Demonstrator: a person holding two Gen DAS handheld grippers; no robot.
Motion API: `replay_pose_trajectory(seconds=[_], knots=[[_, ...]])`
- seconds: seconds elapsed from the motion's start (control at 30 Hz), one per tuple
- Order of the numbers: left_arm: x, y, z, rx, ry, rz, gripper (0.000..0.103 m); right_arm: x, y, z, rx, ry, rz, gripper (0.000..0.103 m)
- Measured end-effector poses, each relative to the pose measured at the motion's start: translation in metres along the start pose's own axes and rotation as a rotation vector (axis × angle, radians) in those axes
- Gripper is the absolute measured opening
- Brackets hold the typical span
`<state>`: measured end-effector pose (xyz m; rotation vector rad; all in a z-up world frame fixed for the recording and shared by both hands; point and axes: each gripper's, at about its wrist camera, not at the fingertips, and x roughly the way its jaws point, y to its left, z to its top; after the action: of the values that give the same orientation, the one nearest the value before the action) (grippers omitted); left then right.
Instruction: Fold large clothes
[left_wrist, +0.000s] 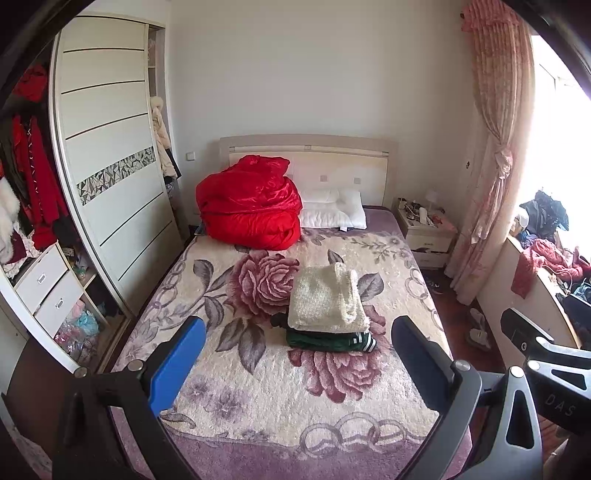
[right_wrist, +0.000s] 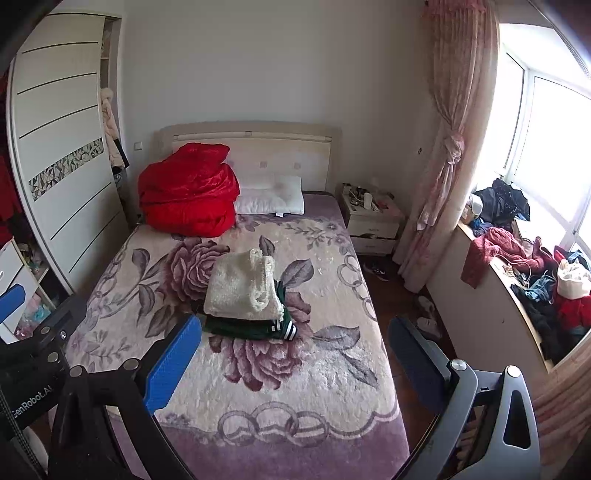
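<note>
Bedroom walls, a white wardrobe (left_wrist: 110, 155) and a pink curtain (left_wrist: 495, 155) frame the bed (left_wrist: 258, 398), which wears a cream blanket printed with large roses. At the middle of the bed sits a folded stack: a cream fleece (left_wrist: 325, 299) squared on top of a dark green garment (left_wrist: 325, 339) with white stripes at its edge. Toward the headboard from that stack lie a bundled red quilt (left_wrist: 247, 203) and a white pillow (left_wrist: 332, 208).

Both tools hang above the foot of the bed, well apart from the stack. The left tool (left_wrist: 295, 365) stands wide and holds nothing; the right tool (right_wrist: 291, 365) is likewise spread wide and empty.

Loose clothes (right_wrist: 532, 266) are heaped on the window ledge (right_wrist: 491, 291), to the right of the bed. My guess is that the next garment comes from there. Dragging a big piece across the bed could catch the stack and topple it, since the fleece has a loose looped edge on its right side.

Readable writing: "DAS" on the right tool's body in the left view, and "SenRobot.AI", its start cut off, on the left tool's body in the right view.
</note>
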<state>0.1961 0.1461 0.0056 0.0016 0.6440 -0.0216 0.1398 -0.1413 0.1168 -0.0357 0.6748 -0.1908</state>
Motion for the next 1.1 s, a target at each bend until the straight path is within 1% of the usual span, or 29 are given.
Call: replay_pose_trajectory(seconds=[1.1], knots=[[-0.0044, 0.0033, 0.0023, 0.005, -0.018, 0.016, 0.103, 0.0054, 0.0089, 0.0021, 0.003, -0.006, -0.002, 0.102]])
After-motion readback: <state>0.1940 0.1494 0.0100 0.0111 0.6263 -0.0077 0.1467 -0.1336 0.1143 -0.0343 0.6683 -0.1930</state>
